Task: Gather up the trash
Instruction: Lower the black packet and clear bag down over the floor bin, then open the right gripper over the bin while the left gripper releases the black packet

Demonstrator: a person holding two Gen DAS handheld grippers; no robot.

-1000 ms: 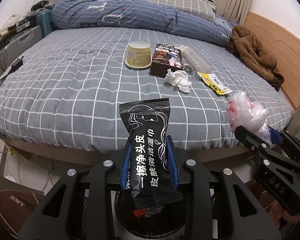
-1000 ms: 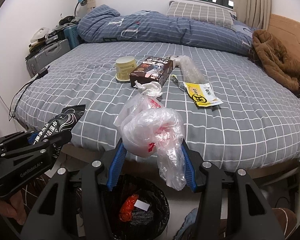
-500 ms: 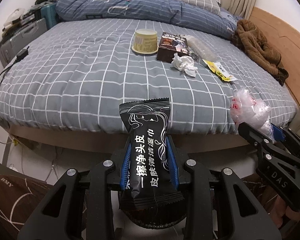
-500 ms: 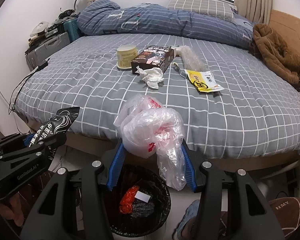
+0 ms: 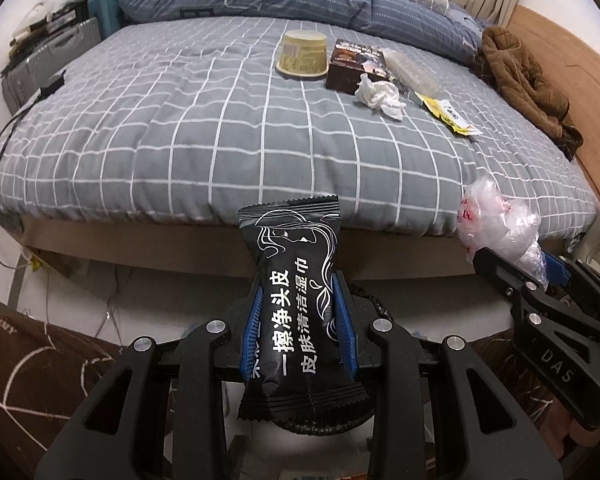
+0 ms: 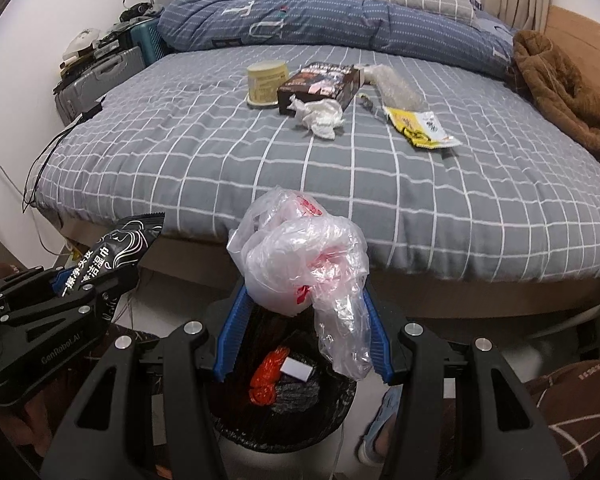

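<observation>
Your left gripper (image 5: 298,320) has its fingers closed on a black wet-wipe packet (image 5: 294,304), pinched across its lower middle so the top half stands up free. Your right gripper (image 6: 302,328) has its fingers clamped on a crumpled clear plastic bag (image 6: 304,264); a loose tail hangs down past the right finger.

Both loads sit off the near edge of the bed (image 6: 220,168), over the floor. The black-lined trash bin (image 6: 288,404) is directly under the right gripper, with an orange scrap and a white slip already inside. In the left wrist view the bin rim only peeks out beneath the packet, so the packet looks roughly above it.

Judgement: you are positioned for release, held high enough to drop both pieces in. The bag's trailing tail may snag on a finger when you let go.

Still on the bed, far side: a yellow cup (image 5: 302,56), a dark brown box (image 5: 356,66), a crumpled tissue (image 5: 380,94), a clear plastic sleeve (image 6: 392,84) and a yellow sachet (image 6: 420,128).
</observation>
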